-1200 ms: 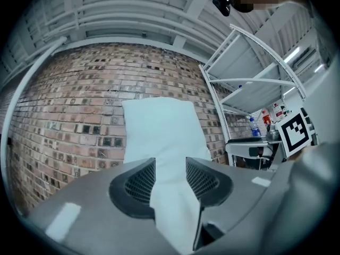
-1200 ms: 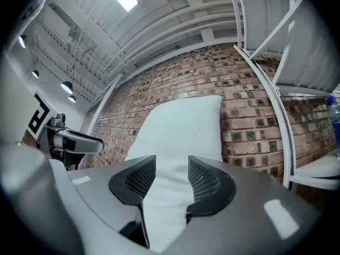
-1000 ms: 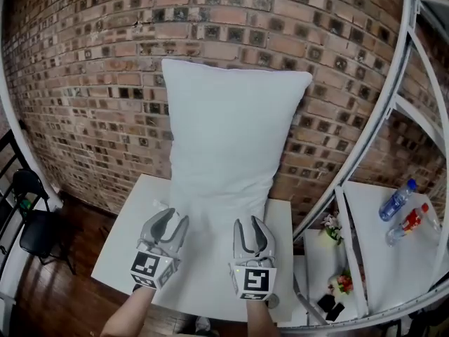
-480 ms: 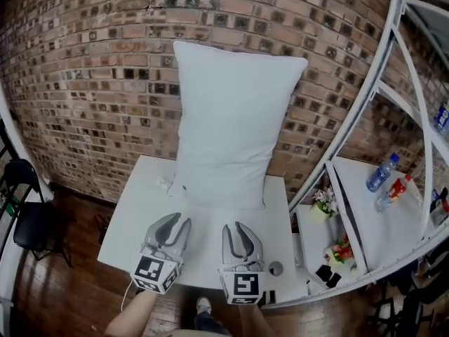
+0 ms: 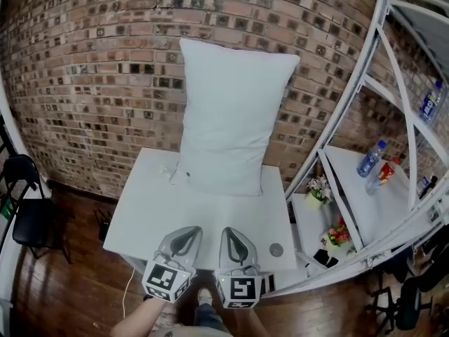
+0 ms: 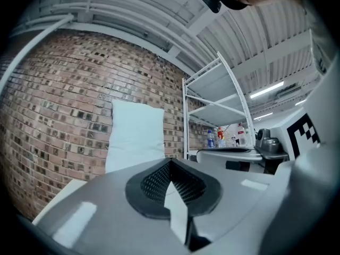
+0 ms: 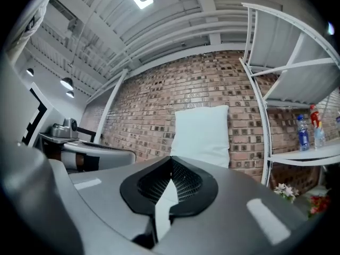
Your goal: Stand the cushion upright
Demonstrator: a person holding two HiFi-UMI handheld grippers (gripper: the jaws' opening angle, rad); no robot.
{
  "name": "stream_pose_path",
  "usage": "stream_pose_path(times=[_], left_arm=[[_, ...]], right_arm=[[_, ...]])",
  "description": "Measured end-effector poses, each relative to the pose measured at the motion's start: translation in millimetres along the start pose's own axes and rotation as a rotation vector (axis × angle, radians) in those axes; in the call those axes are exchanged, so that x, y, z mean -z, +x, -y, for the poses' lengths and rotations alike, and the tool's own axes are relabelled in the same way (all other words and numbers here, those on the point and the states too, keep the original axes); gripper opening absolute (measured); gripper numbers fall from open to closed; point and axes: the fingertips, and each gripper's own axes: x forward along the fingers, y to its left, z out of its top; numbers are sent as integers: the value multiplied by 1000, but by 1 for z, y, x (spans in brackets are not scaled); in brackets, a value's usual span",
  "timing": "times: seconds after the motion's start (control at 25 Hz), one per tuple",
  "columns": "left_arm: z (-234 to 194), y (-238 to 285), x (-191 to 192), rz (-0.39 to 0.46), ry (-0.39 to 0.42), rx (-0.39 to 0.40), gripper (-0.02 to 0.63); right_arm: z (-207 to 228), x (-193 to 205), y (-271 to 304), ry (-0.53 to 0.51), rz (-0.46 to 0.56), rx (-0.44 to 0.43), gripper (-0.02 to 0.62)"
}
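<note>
- Standing the cushion upright is, in my judgement, complete: the tall white rectangular fabric cushion [image 5: 235,114] rests on its short edge at the far side of the white rectangular table [image 5: 161,216]. Its back leans on the red brick wall [image 5: 84,83] behind the table.
- My left gripper [image 5: 186,232] sits over the near edge of the table, well apart from the cushion. Its jaws have just been closing and now meet tip to tip, with nothing between them.
- My right gripper [image 5: 230,232] sits just beside the left one at the same near edge. Its jaws have likewise just been closing and are clenched on nothing.
- Both gripper views look level across the table at the cushion, which neither gripper touches.
- Next move, as I judge it: no further grasp is required. Hold both grippers clear of the table and check that the cushion does not slump sideways. If it tips, spread the jaws and press its upper corners back toward the wall.
</note>
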Motion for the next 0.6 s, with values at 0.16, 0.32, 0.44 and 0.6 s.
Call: stream_pose_path(times=[0.16, 0.32, 0.44, 0.6], left_arm=[[12, -15, 4, -4, -13, 20, 0], [21, -24, 3, -18, -11, 30, 0], [27, -30, 4, -20, -18, 36, 0], [32, -36, 9, -41, -18, 27, 0]], right_arm=[[-10, 4, -17, -2, -5, 4, 0], [-16, 4, -30, -13, -26, 3, 0], [-20, 4, -37, -18, -27, -3, 0], [-23, 9, -44, -4, -18, -14, 0]])
